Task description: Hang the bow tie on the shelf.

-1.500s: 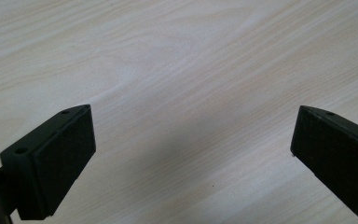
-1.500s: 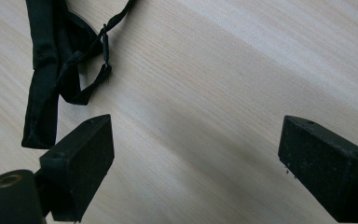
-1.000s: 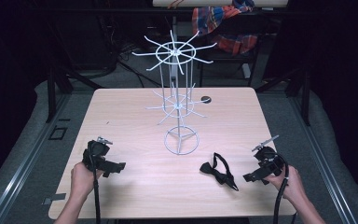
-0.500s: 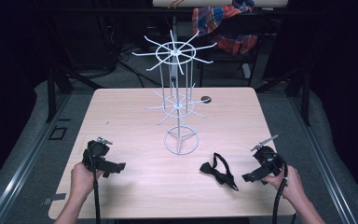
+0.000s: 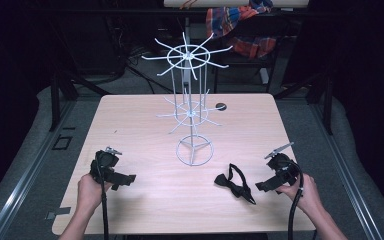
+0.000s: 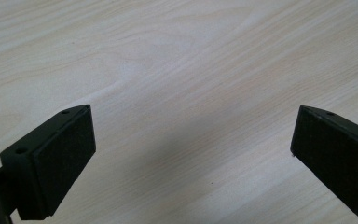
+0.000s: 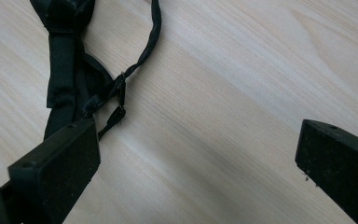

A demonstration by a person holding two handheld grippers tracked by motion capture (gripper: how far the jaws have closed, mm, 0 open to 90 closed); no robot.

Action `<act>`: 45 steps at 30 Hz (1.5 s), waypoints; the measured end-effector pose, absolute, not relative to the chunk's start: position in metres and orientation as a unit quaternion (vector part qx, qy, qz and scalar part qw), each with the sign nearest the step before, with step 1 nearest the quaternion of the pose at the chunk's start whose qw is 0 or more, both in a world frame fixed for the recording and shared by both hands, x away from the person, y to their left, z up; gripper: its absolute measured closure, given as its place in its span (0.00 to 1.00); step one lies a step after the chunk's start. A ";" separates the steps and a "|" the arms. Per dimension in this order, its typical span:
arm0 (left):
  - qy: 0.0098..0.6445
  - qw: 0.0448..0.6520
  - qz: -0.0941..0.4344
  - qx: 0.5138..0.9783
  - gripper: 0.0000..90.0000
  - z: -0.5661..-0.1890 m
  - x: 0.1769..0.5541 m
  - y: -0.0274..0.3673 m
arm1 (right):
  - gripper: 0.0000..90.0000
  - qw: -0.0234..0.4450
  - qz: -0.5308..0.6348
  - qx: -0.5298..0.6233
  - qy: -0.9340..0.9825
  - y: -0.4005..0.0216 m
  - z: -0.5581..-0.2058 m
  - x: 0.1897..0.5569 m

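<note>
Black fabric is what the work turns on: a bow tie lies flat on the near right part of the table, between the wire rack at the middle and the right gripper, which sits just to its right. In the right gripper view the bow shows at the upper left, with its thin strap looping away and coming back to a small clasp close to the left-hand jaw. The right gripper's jaws have just been opening and now stand wide apart with nothing pinched between them; bare wood lies in the gap. The left gripper rests at the near left, well apart from the tie, its jaws likewise spread wide over bare table in the left gripper view. By its look the tie is light and limp, so it should lift with little force, but it will sag and swing, and the strap may trail or catch on the rack's prongs. The smooth cloth could slide out of a loose pinch. The strap looks too thin and flat against the wood to catch cleanly. The thick knot at the centre of the bow looks like the surest place to grip, since it stands proud of the table and gives the pads some bulk to close on.
</note>
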State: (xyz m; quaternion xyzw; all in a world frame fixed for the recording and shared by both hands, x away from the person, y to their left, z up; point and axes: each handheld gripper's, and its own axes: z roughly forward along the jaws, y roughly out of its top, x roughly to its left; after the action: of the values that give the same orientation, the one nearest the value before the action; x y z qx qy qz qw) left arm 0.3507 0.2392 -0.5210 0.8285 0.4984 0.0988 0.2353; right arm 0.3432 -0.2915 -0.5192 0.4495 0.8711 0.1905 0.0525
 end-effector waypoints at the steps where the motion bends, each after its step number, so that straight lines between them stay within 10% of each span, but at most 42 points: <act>1: 0.499 0.235 0.099 0.828 0.00 -0.521 0.351 0.239 | 0.00 0.054 0.192 0.450 0.870 -0.289 -0.520 0.344; 14: 0.498 0.237 0.098 0.828 0.00 -0.521 0.350 0.240 | 0.07 0.071 0.194 0.440 0.874 -0.269 -0.516 0.361; 33: 0.498 0.238 0.095 0.829 0.00 -0.522 0.351 0.240 | 0.61 0.048 0.172 0.423 0.888 -0.224 -0.522 0.381; 45: 0.496 0.234 0.091 0.831 0.00 -0.522 0.351 0.240 | 0.78 0.049 0.152 0.431 0.888 -0.222 -0.534 0.381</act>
State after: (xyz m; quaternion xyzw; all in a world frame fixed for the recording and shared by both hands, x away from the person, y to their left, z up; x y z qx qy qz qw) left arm 0.3508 0.2400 -0.5221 0.8312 0.4960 0.0912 0.2339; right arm 0.3811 -0.2219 -0.5342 0.4306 0.8884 0.1518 0.0485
